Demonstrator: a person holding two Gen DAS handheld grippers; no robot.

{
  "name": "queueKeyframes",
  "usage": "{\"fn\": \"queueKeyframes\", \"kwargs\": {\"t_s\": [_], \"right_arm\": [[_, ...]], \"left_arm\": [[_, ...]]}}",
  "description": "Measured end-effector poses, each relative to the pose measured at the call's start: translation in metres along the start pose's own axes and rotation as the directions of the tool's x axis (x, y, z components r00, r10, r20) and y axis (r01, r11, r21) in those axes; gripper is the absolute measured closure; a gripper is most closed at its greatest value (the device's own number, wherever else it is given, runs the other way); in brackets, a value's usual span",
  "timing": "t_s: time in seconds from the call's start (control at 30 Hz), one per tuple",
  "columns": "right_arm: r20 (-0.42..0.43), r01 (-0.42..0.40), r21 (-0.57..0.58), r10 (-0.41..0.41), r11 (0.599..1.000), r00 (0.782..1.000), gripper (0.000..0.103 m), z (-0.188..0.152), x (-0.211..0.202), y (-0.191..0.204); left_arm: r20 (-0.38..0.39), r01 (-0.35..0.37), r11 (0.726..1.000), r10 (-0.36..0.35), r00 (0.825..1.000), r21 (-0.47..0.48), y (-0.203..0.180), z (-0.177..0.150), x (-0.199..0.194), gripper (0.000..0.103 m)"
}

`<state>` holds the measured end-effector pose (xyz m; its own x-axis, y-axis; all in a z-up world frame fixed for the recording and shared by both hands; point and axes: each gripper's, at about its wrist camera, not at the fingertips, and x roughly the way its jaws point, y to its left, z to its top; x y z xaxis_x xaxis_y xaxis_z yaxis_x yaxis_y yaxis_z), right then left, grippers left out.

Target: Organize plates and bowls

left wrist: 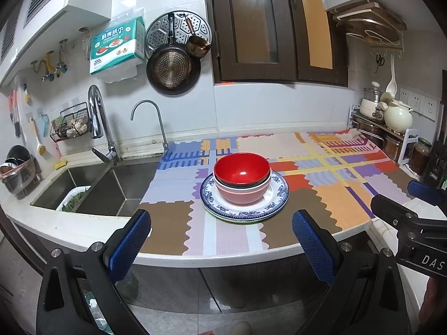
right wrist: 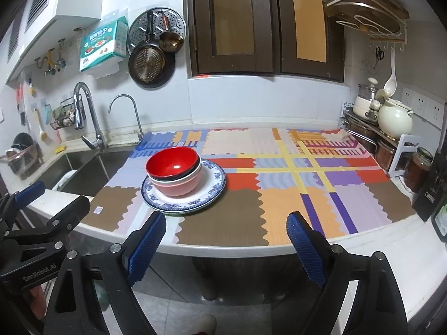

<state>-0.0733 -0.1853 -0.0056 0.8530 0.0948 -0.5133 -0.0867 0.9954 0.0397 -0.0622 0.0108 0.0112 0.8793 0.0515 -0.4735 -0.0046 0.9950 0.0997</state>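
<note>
Red bowl [left wrist: 242, 168] sits topmost in a nested stack: black-rimmed bowl under it, then white one, then pink bowl [left wrist: 240, 195] at bottom. Stack rests on blue-patterned plate [left wrist: 279, 192], which lies on at least one more plate w/ green edge [left wrist: 223, 217]. Bowls sit off-centre on plate, toward sink side. Whole pile upright, on patchwork mat [left wrist: 335, 195] covering counter [left wrist: 83, 231], near front edge, left-centre of mat.

Left gripper [left wrist: 222, 233]: jaws spread wide, nothing between them, blue pads [left wrist: 131, 245] clear of the pile. Held off counter front edge, pile straight ahead betw. the fingers in left wrist view.

Right gripper [right wrist: 226, 231]: jaws spread, nothing between them, not touching anything. Also off front edge, to the right of the pile; pile shows ahead-left in right wrist view. Grippers side by side, apart; each visible at margin of the other's view.

Surroundings: steel sink [left wrist: 92, 187] left of mat, white basin w/ greens [left wrist: 74, 198] inside. Two taps [left wrist: 97, 122] behind sink. Frying pan [left wrist: 173, 69] and steamer tray hung on tile wall. Cream pot [left wrist: 398, 117] on rack at far right, jars [left wrist: 419, 156] beside. Dark-framed window [left wrist: 265, 28] above.
</note>
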Motion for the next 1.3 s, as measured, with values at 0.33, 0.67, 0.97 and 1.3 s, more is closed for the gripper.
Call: {"fn": "queueKeyframes", "kwargs": {"t_s": [0.33, 0.67, 0.97, 1.3], "right_arm": [[0.010, -0.003, -0.012, 0.003, 1.000, 1.000, 0.014, -0.007, -0.014, 0.002], [0.017, -0.005, -0.012, 0.005, 1.000, 1.000, 0.014, -0.009, -0.019, 0.001], [0.015, -0.005, -0.014, 0.005, 1.000, 1.000, 0.014, -0.009, -0.021, 0.000], [0.012, -0.008, -0.015, 0.008, 1.000, 1.000, 0.014, -0.008, -0.023, 0.000]], "left_arm": [[0.006, -0.002, 1.000, 0.002, 1.000, -0.005, 0.001, -0.005, -0.012, 0.000], [0.019, -0.004, 1.000, 0.004, 1.000, -0.002, 0.000, -0.006, -0.018, 0.000], [0.015, -0.002, 1.000, 0.002, 1.000, -0.005, 0.000, -0.008, -0.019, 0.000], [0.013, -0.003, 1.000, 0.003, 1.000, -0.004, 0.002, -0.009, -0.018, 0.000]]}}
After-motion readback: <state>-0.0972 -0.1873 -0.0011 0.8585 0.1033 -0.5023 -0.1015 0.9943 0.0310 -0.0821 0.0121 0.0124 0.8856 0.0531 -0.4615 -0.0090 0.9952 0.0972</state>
